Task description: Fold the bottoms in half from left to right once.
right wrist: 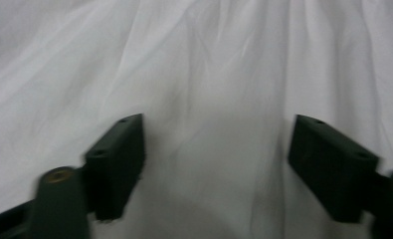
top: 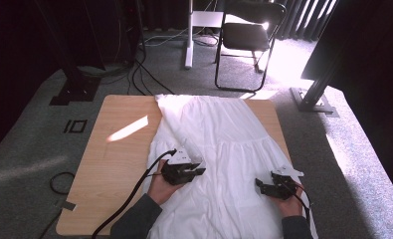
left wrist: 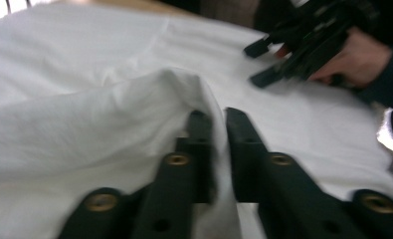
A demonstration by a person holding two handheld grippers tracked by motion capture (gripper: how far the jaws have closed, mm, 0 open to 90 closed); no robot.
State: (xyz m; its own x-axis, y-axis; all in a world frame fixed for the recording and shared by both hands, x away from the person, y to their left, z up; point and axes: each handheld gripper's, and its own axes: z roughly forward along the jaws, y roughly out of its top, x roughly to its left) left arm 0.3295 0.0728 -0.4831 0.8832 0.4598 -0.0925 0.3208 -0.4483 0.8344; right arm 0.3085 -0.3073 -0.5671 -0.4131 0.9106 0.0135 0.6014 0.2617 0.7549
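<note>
A white garment lies spread along the wooden table, from its far edge to the near edge. My left gripper rests over the cloth's left half and is shut on a raised fold of the white garment; cloth runs between its jaws in the left gripper view, where my left gripper points across the cloth. My right gripper sits low on the garment's right side, jaws wide apart over flat white cloth, and my right gripper holds nothing. It also appears as the right gripper far off.
A black folding chair and a white stand sit on the grey carpet beyond the table. Cables trail on the floor at the back left. A dark metal frame leg stands at the right. Bare wood shows left of the garment.
</note>
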